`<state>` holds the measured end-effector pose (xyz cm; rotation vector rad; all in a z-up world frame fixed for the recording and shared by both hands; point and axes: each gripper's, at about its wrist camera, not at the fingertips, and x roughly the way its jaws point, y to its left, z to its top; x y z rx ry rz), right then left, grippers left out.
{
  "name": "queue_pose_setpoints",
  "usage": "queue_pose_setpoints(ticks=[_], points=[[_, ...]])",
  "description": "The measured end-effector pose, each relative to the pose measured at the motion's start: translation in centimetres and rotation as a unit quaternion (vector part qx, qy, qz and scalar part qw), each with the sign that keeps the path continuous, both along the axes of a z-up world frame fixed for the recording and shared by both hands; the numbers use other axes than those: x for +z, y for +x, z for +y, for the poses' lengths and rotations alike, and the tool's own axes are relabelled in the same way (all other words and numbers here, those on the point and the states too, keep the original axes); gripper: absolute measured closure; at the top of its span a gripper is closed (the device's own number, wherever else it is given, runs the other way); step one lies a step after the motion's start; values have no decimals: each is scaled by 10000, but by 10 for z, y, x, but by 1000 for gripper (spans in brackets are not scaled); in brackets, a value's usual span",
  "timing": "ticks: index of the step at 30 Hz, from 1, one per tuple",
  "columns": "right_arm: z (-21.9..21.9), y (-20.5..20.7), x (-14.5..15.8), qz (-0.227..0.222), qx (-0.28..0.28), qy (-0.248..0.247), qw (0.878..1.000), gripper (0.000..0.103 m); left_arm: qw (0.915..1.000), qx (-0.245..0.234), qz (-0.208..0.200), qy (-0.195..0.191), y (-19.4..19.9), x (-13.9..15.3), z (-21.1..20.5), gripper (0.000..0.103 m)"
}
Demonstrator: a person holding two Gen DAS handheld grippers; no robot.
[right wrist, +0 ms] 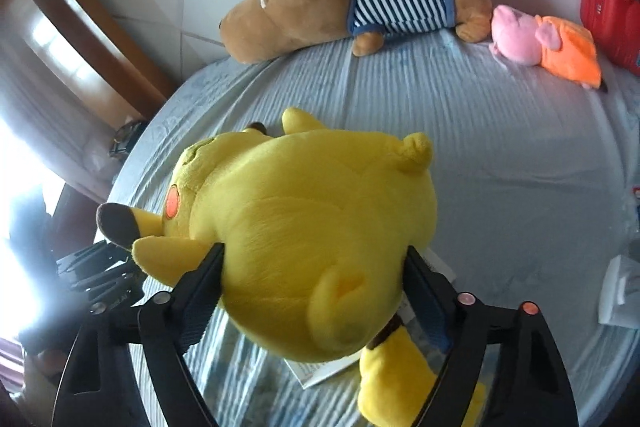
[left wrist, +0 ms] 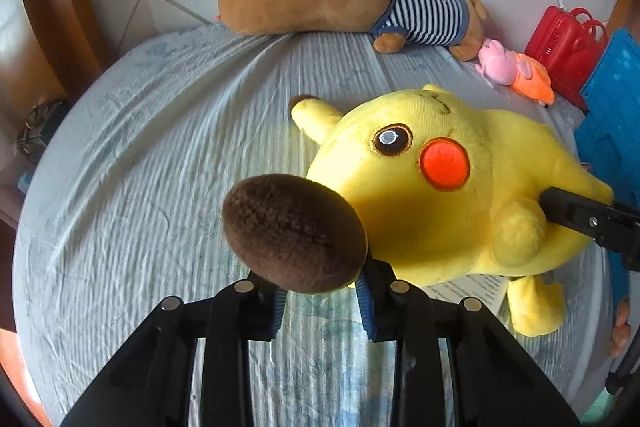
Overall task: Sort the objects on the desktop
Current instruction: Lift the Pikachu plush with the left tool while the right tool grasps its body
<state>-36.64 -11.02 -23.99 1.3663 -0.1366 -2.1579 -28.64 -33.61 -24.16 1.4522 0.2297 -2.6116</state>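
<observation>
**Both grippers closed on the yellow plush**

The left gripper (left wrist: 324,287) points steeply down, its jaws drawn narrow and pinching the brown ear tip of the yellow plush (left wrist: 432,195). The right gripper (right wrist: 316,267) also angles downward at the plush's rear end, jaws spread wide, one finger (right wrist: 204,287) pressed against each flank of the body. In the left wrist view, a right finger (left wrist: 576,213) meets the plush's side.

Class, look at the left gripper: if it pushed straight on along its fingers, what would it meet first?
The left gripper would likely meet first the brown ear tip of the yellow plush toy, already at its fingertips.
</observation>
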Motion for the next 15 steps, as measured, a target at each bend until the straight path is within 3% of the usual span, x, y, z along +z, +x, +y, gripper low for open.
queue_pose_setpoints(ticks=[5, 15], points=[[15, 12, 26, 217, -112, -161, 9996, 27, 9993, -139, 292, -178, 13, 34, 13, 75], [44, 59, 86, 778, -189, -386, 9960, 28, 9947, -358, 862, -433, 56, 96, 44, 75]])
